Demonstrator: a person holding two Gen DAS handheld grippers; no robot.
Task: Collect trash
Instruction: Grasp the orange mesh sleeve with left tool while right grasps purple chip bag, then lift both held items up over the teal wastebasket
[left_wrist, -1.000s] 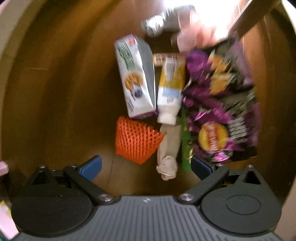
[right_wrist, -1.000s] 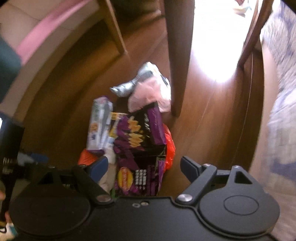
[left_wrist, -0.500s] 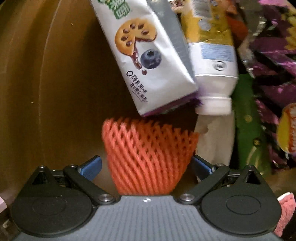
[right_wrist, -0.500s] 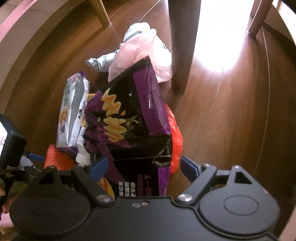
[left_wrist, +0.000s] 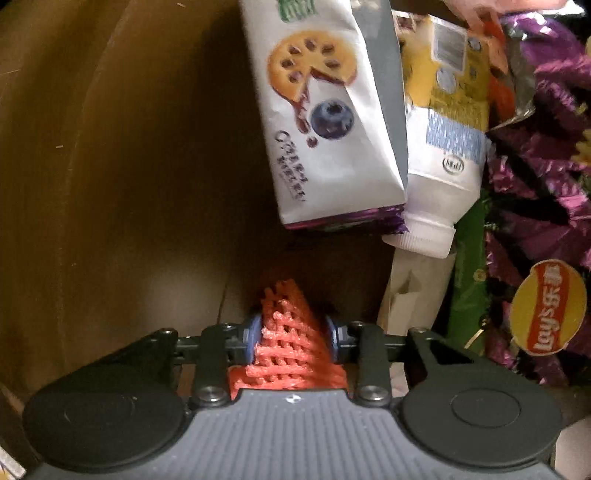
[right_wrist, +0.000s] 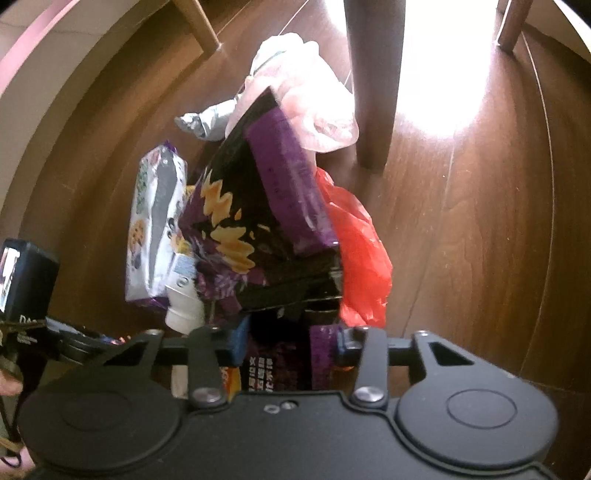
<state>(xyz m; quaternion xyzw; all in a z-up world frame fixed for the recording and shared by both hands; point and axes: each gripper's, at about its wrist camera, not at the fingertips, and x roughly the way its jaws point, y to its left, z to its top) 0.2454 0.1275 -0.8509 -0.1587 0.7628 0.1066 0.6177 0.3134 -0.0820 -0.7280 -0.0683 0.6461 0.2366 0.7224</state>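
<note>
My left gripper (left_wrist: 293, 332) is shut on an orange foam net (left_wrist: 290, 347), squeezed between the blue pads. Beyond it on the wooden floor lie a white biscuit packet (left_wrist: 325, 122), a white bottle (left_wrist: 439, 147), a crumpled beige paper (left_wrist: 410, 295) and a purple Lay's chip bag (left_wrist: 543, 221). My right gripper (right_wrist: 290, 343) is shut on the lower edge of the purple chip bag (right_wrist: 258, 221). The biscuit packet (right_wrist: 155, 229) and bottle (right_wrist: 183, 306) lie to its left. The left gripper's body (right_wrist: 26, 280) shows at the left edge.
A red plastic bag (right_wrist: 362, 251) lies right of the chip bag, a pale pink bag (right_wrist: 306, 99) and silver wrapper (right_wrist: 207, 118) behind it. A dark table leg (right_wrist: 373, 81) stands just beyond; lighter legs (right_wrist: 195, 26) further off. Bare wooden floor (right_wrist: 480, 221) lies to the right.
The left gripper moved in over the orange net and closed on it. The right gripper moved down to the chip bag and closed on its lower edge.
</note>
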